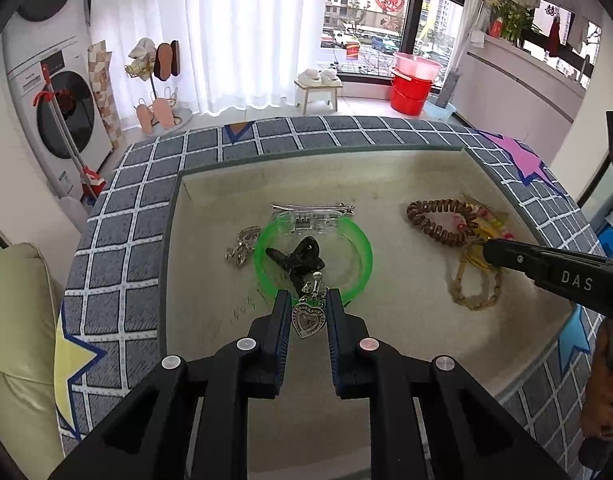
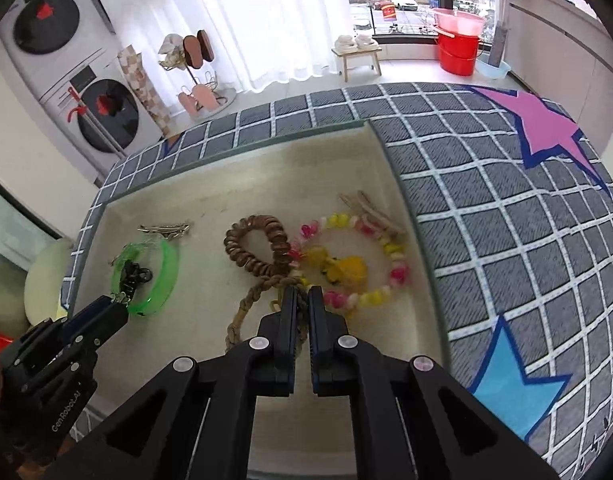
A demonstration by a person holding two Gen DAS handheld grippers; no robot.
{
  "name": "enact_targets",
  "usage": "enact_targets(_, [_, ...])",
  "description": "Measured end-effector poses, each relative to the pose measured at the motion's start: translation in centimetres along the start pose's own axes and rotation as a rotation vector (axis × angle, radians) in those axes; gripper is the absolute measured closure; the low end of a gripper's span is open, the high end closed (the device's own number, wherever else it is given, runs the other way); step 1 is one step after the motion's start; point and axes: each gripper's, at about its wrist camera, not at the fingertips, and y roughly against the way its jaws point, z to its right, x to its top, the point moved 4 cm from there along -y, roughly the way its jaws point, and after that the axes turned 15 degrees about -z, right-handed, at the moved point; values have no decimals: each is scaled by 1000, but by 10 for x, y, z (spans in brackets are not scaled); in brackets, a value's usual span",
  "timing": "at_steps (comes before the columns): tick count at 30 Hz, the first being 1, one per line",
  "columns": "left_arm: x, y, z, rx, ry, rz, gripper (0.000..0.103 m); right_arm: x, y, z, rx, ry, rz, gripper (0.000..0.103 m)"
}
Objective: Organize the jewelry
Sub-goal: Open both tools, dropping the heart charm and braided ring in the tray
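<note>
Tongs: left tongs (image 1: 306,312) grip a heart charm (image 1: 306,322); right tongs (image 2: 302,300) closed, maybe on braid (image 2: 248,304); tray (image 1: 386,172) messy, sorting barely begun.

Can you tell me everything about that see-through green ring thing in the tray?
The translucent green plastic bangle is a wide, glossy, neon-bright hoop lying flat on the beige floor of the shallow tray, in its left half. A black hair claw clip sits inside its ring, and a clear plastic clip lies across its far edge. A silver chain lies just outside its left side. The left gripper, holding a silver heart pendant, is at its near rim.
</note>
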Motion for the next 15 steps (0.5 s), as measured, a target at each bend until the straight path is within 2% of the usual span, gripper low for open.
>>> enact_targets(8, [-6,-2,5,57,-24,9,71,-10,-4,-4,-27,29,-12,96])
enact_targets(15, [-9,-1,8,54,-18,-5,71,-12,-3,-4,-38,32,-29,96])
